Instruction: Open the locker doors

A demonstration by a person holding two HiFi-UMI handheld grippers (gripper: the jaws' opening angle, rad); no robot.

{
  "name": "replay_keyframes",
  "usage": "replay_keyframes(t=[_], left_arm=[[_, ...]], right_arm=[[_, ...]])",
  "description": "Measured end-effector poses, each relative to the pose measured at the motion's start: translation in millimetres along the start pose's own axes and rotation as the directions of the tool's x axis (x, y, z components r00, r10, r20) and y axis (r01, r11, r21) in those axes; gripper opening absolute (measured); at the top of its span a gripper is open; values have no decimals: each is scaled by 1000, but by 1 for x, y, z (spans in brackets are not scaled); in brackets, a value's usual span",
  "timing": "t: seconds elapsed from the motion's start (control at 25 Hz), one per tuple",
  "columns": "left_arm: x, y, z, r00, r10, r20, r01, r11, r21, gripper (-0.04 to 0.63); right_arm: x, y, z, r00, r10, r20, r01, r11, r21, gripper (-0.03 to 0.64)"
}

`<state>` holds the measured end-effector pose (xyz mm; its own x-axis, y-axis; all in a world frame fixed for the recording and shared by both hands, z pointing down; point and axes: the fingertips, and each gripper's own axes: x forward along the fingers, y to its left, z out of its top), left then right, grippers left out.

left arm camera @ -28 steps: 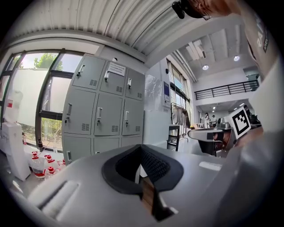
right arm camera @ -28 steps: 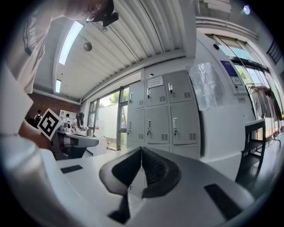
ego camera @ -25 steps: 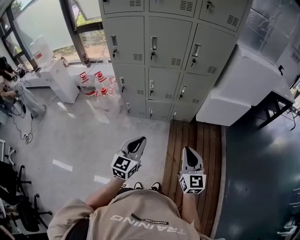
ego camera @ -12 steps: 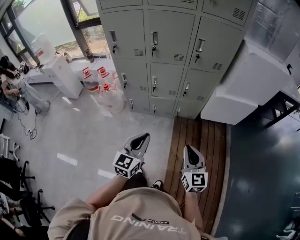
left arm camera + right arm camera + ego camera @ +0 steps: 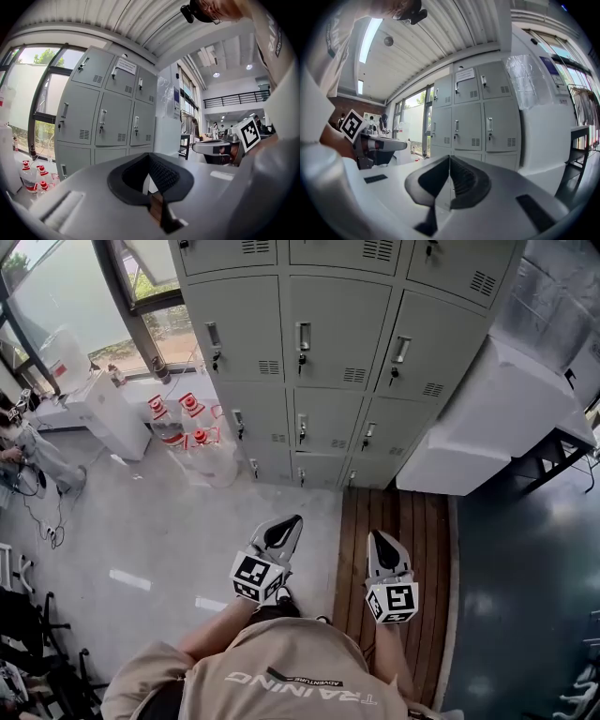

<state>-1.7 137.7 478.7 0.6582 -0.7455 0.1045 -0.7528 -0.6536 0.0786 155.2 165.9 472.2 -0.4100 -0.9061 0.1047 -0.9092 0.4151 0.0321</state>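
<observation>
A grey bank of lockers (image 5: 337, 324) stands ahead with every door closed; each door has a small upright handle and a vent. It also fills the middle of the left gripper view (image 5: 103, 122) and of the right gripper view (image 5: 473, 122). My left gripper (image 5: 286, 521) is held low in front of my body, over the pale floor, well short of the lockers. Its jaws (image 5: 149, 174) meet with nothing between them. My right gripper (image 5: 377, 536) hovers over the wooden decking, also far from the doors, shut and empty (image 5: 449, 183).
Water bottles with red caps (image 5: 183, 418) stand on the floor at the lockers' left foot. A big white wrapped unit (image 5: 487, 418) adjoins the lockers on the right. Wooden decking (image 5: 394, 521) leads to them. A white cabinet (image 5: 108, 409) and a seated person (image 5: 19, 442) are at left.
The head view has shifted, and the lockers now look slightly larger and nearer. Both grippers have stayed shut in front of my body, at about the same spots in the view.
</observation>
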Motion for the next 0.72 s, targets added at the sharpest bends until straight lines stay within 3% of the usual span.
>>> replay_keyframes(t=[0.2, 0.36, 0.56, 0.72], left_arm=[[19, 38, 10, 998, -54, 10, 54, 998, 23, 8], [29, 63, 6, 996, -90, 2, 90, 995, 32, 7], [41, 79, 2, 994, -107, 2, 106, 993, -58, 8], [65, 92, 7, 994, -107, -6, 106, 993, -46, 8]], right_arm=[[42, 6, 11, 999, -39, -5, 39, 998, -59, 11], [66, 12, 7, 997, -72, 1, 72, 997, -9, 11], [80, 6, 2, 995, -93, -37, 94, 996, 7, 12], [96, -20, 10, 992, -125, -8, 125, 992, 28, 11]])
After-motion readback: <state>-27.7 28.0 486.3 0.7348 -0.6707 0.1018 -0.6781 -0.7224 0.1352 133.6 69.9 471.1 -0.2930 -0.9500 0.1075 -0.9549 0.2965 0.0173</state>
